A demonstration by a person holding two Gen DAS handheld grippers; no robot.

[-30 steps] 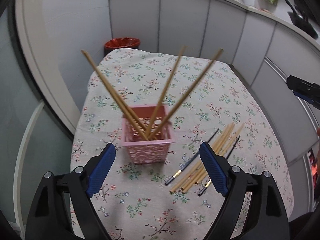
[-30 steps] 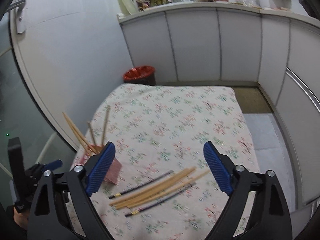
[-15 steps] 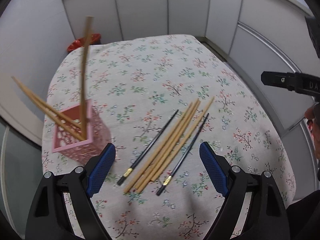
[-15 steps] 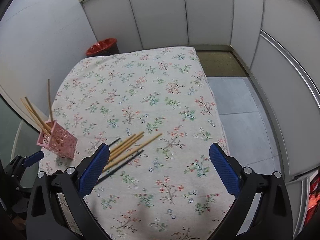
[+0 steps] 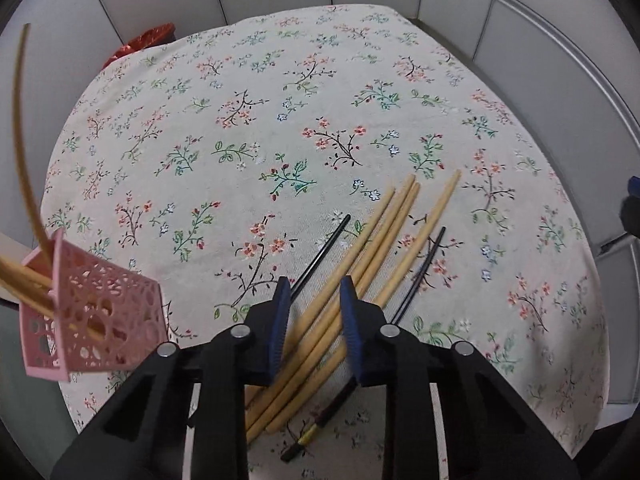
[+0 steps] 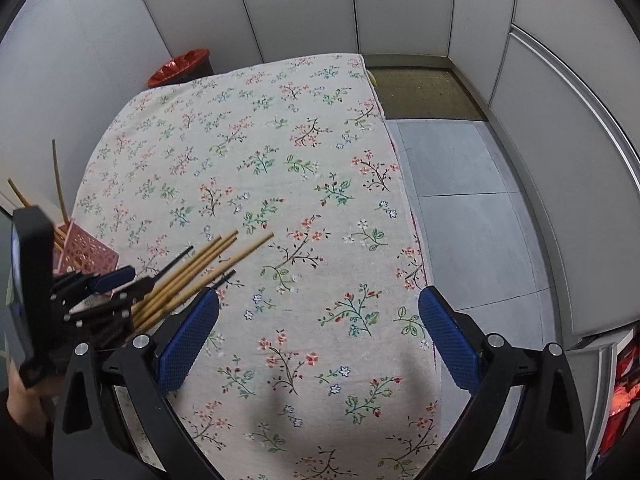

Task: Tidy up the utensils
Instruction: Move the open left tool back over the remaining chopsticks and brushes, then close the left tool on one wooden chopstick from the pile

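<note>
Left wrist view: left tool (image 5: 312,300) low over the bundle of wooden chopsticks (image 5: 372,256) near the front edge of the worktop (image 5: 280,100), pads narrowed around two or three of the sticks; contact not certain, so cannot tell whether clamped yet. Two black chopsticks (image 5: 320,254) lying on either side of the bundle. Pink basket (image 5: 92,320) at the front left corner, already holding several wooden sticks.

Right wrist view: right tool (image 6: 318,334) hanging wide apart and empty above the front right part of the worktop, well apart from the chopsticks. Left tool seen at the near ends of the sticks, basket just beside it.

Likely step: picking up wooden chopsticks for the basket. Next move probably calls for closing fully, lifting without dragging the black pair, then tipping the sticks upright into the basket.
</note>
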